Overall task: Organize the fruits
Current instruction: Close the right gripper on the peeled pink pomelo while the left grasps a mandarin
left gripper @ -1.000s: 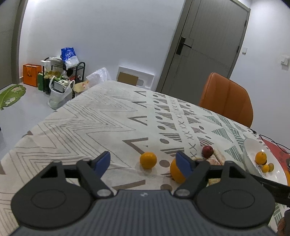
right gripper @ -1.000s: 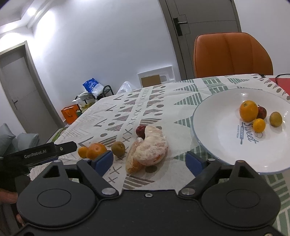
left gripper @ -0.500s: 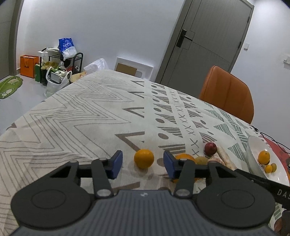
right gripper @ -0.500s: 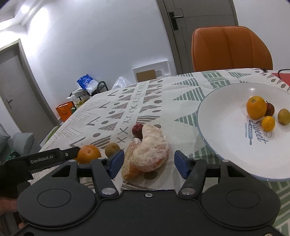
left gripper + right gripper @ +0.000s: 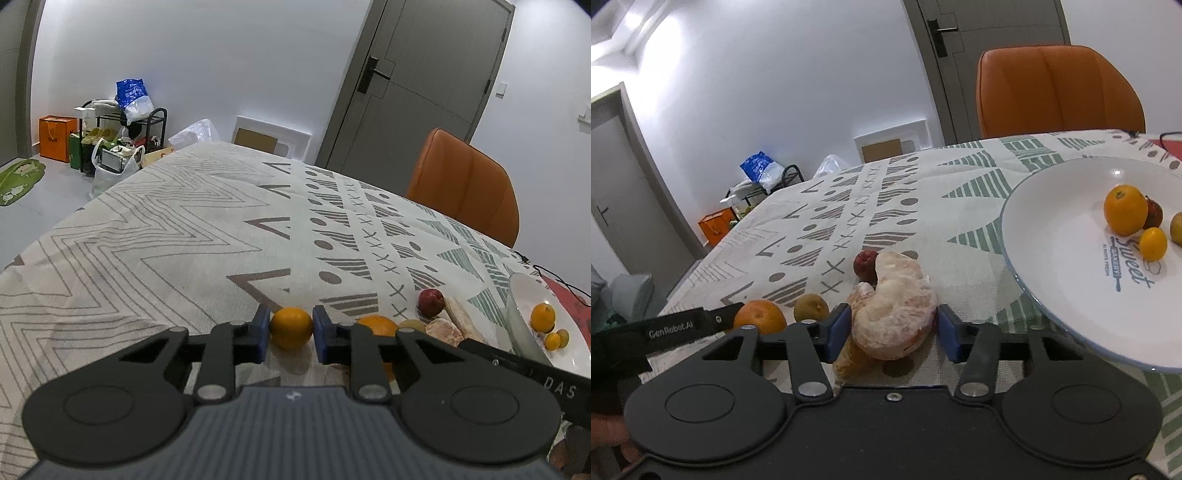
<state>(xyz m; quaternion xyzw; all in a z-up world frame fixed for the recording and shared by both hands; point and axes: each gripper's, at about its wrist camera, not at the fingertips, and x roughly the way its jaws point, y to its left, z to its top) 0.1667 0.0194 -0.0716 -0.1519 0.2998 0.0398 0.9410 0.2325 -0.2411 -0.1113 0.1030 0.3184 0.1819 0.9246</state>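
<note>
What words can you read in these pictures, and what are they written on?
"Sweet" in big letters on the white plate.
"BAKERY" under it on the plate, inside a rolling-pin drawing.
"ALWAYS FRESH" in tiny letters below that; it is small, so I am less sure.
"GenRobot.AI" on the left gripper side, seen from the right wrist.
"DAS" on the right gripper side; the rest is cut off.
The orange bag print is too small to read.

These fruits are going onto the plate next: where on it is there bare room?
The white plate is bare across its near and left side, from the rim to the printed "Sweet" lettering. Its far right is crowded: an orange, a small yellow fruit and a dark red fruit cluster together.
</note>
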